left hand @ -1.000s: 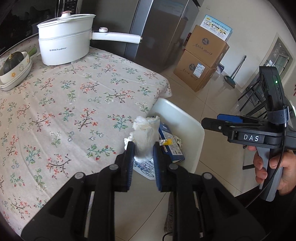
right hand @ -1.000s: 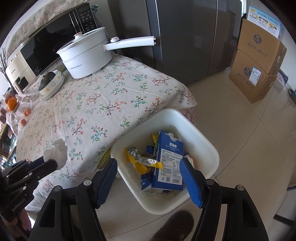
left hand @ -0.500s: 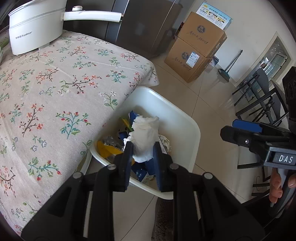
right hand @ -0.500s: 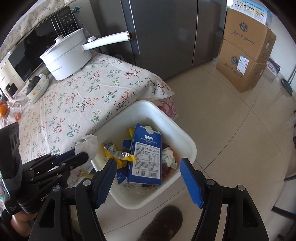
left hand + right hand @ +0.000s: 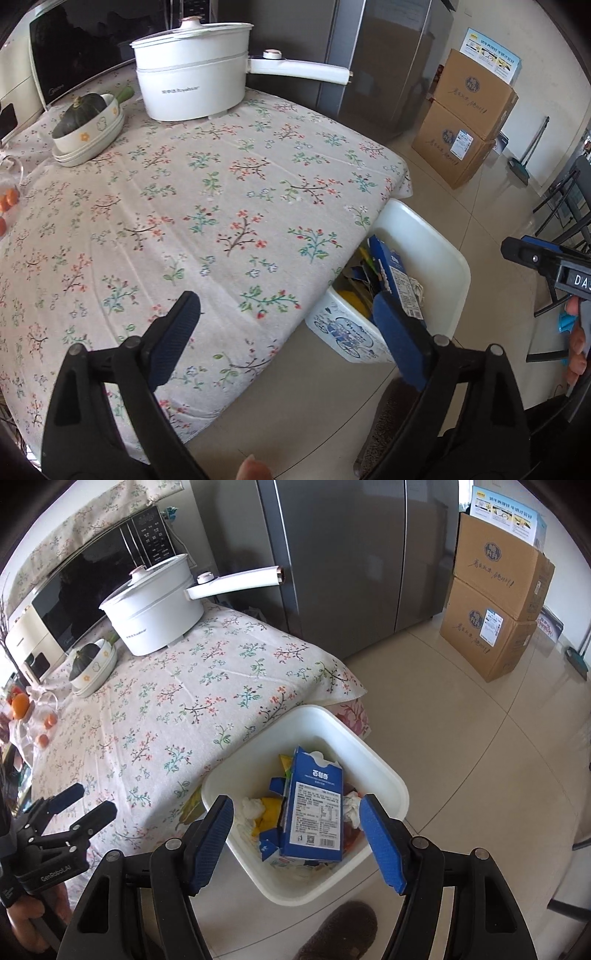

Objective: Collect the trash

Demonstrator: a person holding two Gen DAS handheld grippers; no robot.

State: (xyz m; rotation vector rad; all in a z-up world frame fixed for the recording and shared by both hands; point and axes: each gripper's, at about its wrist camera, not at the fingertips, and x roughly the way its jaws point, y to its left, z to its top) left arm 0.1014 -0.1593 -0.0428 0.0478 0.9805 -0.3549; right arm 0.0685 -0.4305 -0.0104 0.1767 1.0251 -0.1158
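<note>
- Our left gripper has its jaws spread wide with nothing between them; one finger hangs over the cloth-covered surface, the other over the near corner of the bin.
- Our right gripper is likewise wide apart and empty, poised above the bin, with a finger to each side of the trash as we look down.
- A dark slipper shows on the floor just below the bin in the right wrist view.
- The bin stands on the tiled floor, tucked against the corner of the surface, partly under the hanging cloth.
- Inside it we see a blue carton lying on top, a crumpled white tissue at its left, yellow wrappers between them, and another white wad at the carton's right.
- Farther along the surface sits a bowl holding a dark green squash.
- Beside it stands a white pot with its lid on and a long handle pointing toward the fridge.
- A microwave backs the surface behind the pot.
- Oranges lie at the surface's far left edge.
- Two stacked cardboard boxes stand on the floor near the far wall.
</note>
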